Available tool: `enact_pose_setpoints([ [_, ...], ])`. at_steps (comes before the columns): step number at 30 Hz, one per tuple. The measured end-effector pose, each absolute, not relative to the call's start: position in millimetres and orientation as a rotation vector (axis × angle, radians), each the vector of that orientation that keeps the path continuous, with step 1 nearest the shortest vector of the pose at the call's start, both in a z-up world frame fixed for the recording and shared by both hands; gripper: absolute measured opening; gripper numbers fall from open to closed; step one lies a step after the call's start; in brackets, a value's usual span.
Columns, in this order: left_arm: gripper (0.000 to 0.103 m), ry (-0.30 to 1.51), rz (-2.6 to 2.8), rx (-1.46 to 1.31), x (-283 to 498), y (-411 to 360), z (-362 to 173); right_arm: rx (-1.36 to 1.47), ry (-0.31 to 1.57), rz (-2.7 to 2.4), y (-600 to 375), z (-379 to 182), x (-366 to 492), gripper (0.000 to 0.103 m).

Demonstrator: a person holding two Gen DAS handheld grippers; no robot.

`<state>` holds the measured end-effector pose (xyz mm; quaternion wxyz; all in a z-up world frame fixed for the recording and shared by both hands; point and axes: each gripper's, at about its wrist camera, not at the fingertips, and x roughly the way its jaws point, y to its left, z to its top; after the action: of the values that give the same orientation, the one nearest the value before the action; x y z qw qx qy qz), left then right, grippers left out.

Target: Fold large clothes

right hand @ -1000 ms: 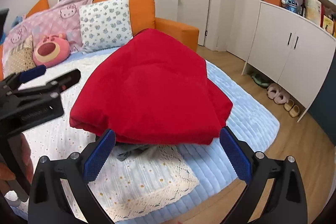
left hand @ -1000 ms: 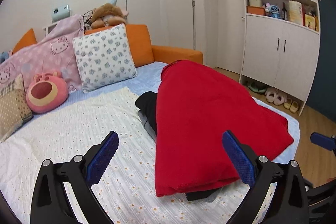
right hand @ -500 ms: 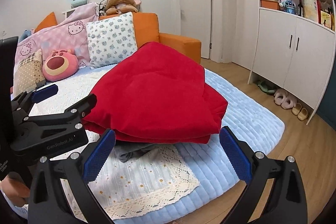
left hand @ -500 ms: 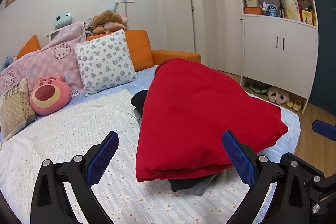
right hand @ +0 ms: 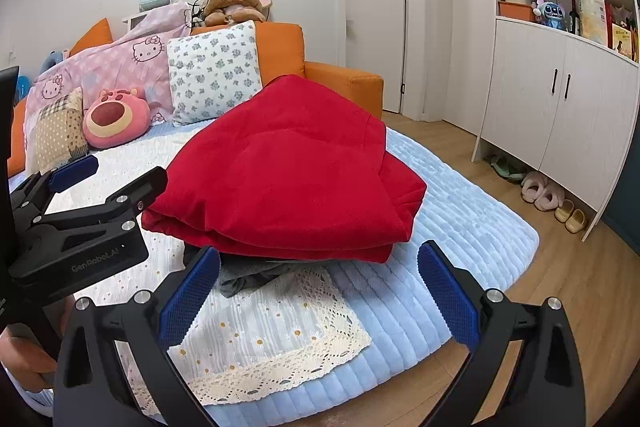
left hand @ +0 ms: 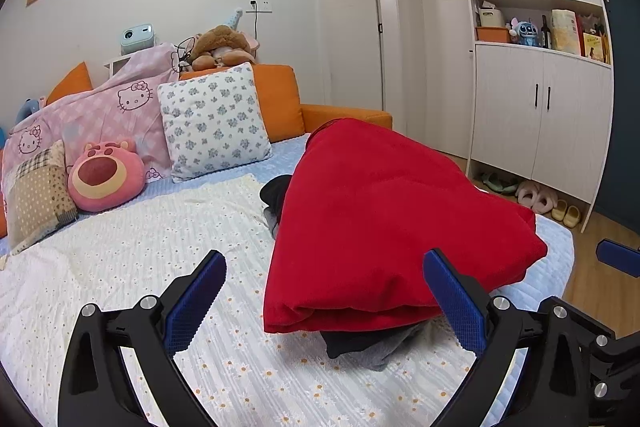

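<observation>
Both your grippers, left [left hand: 324,301] and right [right hand: 318,293], gape empty, the folded red garment [right hand: 292,167] lying just ahead, its near edge nearer the right.

The left black two-finger tool [left hand: 324,301] with blue ridged pads [left hand: 196,301] and the matching right tool [right hand: 318,295] both hover with fingers spread wide and nothing between them, the left one gripped low by a hand [right hand: 24,359].
</observation>
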<state>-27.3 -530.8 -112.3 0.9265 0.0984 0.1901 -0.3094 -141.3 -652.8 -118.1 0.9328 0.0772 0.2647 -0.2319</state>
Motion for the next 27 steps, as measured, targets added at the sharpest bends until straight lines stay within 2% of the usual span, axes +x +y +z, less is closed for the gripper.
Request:
enact_pose_setpoints([
  [12,0.100,0.409,-0.652,0.185,-25,-521,-117,0.168,0.517,-0.490,-654,-116,-144,0.098],
  [27,0.100,0.403,-0.653,0.188,-26,-521,-113,0.122,0.358,-0.524,-648,-115,-167,0.098],
])
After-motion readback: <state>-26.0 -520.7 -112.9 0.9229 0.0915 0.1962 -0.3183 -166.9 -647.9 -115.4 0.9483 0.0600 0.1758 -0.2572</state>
